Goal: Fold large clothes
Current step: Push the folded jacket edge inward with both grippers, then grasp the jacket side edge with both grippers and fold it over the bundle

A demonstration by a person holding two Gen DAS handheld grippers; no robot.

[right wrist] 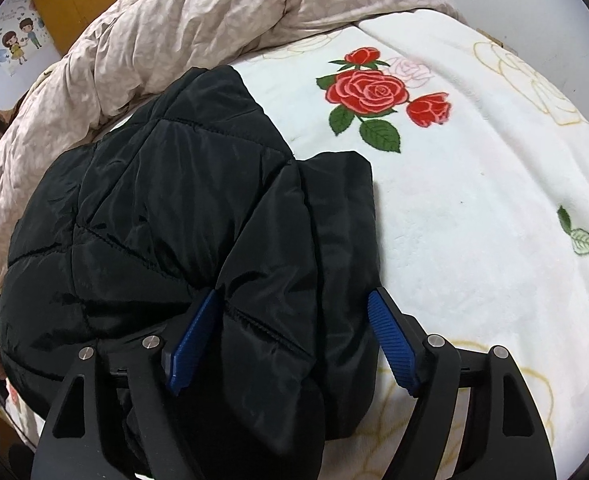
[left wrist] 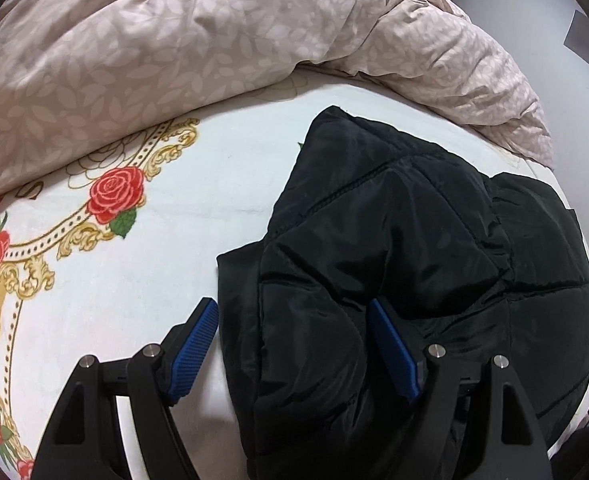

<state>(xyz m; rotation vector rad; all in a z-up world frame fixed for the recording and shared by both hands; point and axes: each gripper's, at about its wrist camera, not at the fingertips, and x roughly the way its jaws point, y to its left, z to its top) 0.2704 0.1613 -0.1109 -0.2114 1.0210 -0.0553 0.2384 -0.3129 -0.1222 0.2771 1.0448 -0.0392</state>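
Jacket (left wrist: 394,260) folded on blanket (left wrist: 134,280); left gripper (left wrist: 294,308) and right gripper (right wrist: 294,300) jaws spread wide, straddling jacket edges.

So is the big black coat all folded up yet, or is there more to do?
Mostly done: the black coat already lies in a thick folded bundle on the rose blanket. Right now the left gripper and right gripper each straddle a near edge of it, jaws wide, not pinching. Left: perhaps one more fold or some tidying; I can't tell which.
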